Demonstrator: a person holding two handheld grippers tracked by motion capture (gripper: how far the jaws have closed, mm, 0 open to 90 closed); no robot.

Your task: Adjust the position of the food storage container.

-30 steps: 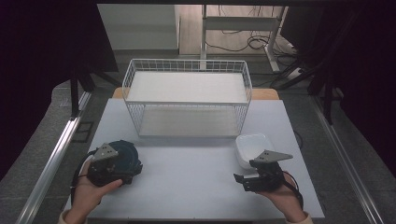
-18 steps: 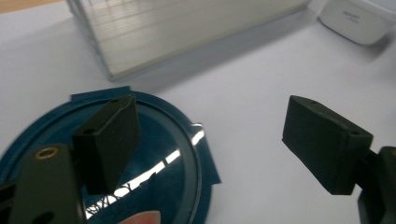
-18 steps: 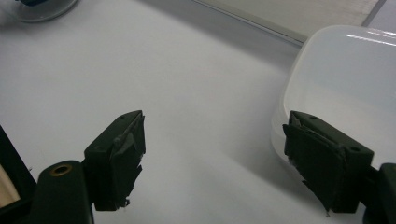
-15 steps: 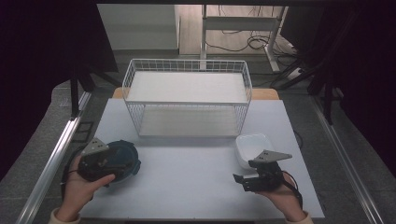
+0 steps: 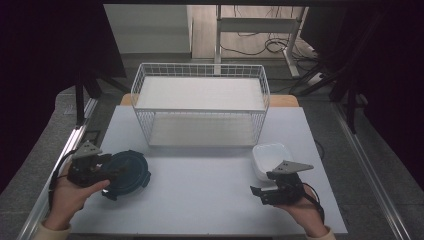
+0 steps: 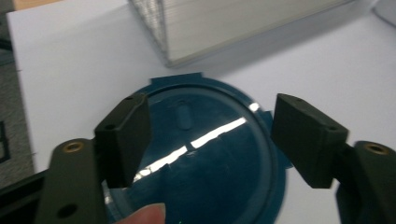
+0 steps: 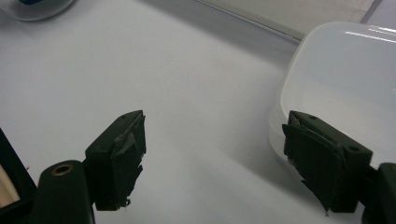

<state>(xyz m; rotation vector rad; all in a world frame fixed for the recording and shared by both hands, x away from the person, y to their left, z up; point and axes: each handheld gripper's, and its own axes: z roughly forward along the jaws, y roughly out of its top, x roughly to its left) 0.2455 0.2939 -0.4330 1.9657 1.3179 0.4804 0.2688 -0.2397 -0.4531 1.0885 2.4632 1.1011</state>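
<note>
Lying flat on the white surface [image 5: 210, 200] near its left front corner, the dark blue round lid [image 5: 129, 171] sits directly under the left gripper [image 6: 210, 135], whose jaws stand apart on either side of it and have just been closing, with the lid between and below them but the pads not yet pressing on it. The lid looks like thin moulded plastic: light, fairly stiff, with a glossy top that throws back a bright streak of light, so it is probably slick to a flat pad. Its centre offers nothing to pinch. The better hold is likely at the rim, where small latch tabs stick out, one toward the wire basket [image 5: 200, 107] and others around the edge; a jaw above and a jaw below the rim would grip more surely than squeezing across the full disc, which could bow or pop free. Being flush with the surface, it may need an edge tipped up first. The right gripper [image 7: 212, 149] rests with its jaws wide and nothing between them, just beside the white square container [image 7: 336, 88], itself light, smooth-walled plastic, best taken by one wall at the lip.
</note>
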